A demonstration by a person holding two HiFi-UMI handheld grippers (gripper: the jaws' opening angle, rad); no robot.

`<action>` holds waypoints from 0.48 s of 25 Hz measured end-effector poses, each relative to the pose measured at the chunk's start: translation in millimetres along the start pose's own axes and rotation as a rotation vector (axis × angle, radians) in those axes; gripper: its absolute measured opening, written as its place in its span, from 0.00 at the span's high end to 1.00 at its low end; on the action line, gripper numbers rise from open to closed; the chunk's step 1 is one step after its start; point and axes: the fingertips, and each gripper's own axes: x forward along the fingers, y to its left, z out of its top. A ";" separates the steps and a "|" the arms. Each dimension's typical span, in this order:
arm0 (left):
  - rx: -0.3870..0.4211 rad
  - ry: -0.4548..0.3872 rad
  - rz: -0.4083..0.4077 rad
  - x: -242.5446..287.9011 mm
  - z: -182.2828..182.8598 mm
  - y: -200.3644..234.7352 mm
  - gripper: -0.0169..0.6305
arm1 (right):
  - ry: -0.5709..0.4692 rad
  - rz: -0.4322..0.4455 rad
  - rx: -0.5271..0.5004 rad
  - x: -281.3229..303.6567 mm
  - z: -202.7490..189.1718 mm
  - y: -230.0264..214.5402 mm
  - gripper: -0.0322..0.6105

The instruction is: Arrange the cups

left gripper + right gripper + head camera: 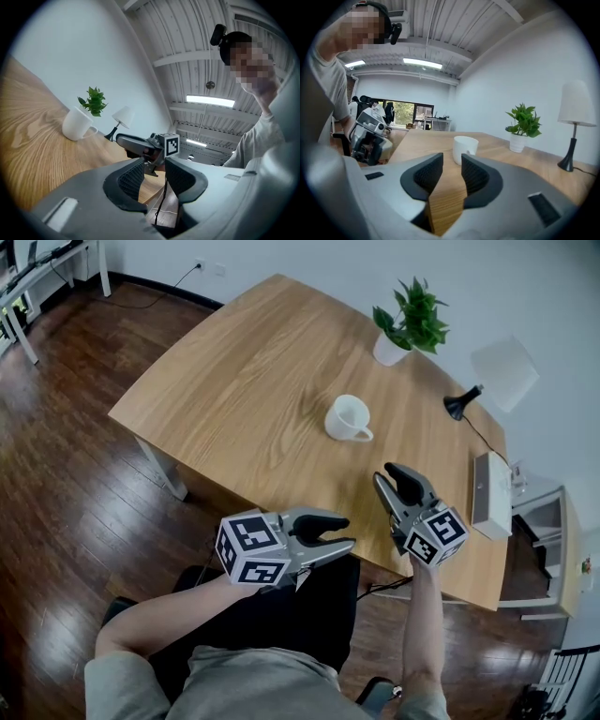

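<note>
One white cup [347, 417] with its handle toward the near right stands upright in the middle of the wooden table [244, 381]; it also appears as the cup [77, 124] in the left gripper view and the cup [464, 147] straight ahead in the right gripper view. My right gripper [386, 472] hovers over the table's near part, a short way from the cup and pointing at it; a narrow gap shows in my right gripper [452, 161], with nothing in it. My left gripper [349, 531] hangs off the table's near edge, pointing right; my left gripper [153, 165] is open and holds nothing.
A potted plant [392, 345] and a black-based desk lamp [459, 405] stand at the table's far right. A white box [490, 493] lies near the right edge. A small cabinet [544, 549] stands beside the table on dark wood floor [66, 474].
</note>
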 end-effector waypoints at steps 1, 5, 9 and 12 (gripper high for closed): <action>0.000 0.000 0.001 -0.1 -0.3 0.3 0.74 | 0.016 -0.003 -0.010 6.5 2.1 -8.5 0.74; 0.002 -0.005 0.002 -1.8 1.7 1.5 0.74 | 0.106 -0.030 -0.078 36.6 0.0 -34.9 0.70; 0.003 -0.007 0.000 -2.9 3.0 0.8 0.74 | 0.190 -0.055 -0.132 63.7 -10.4 -51.0 0.70; 0.001 -0.006 -0.002 -2.8 3.2 0.5 0.74 | 0.218 -0.040 -0.134 80.1 -16.2 -52.3 0.70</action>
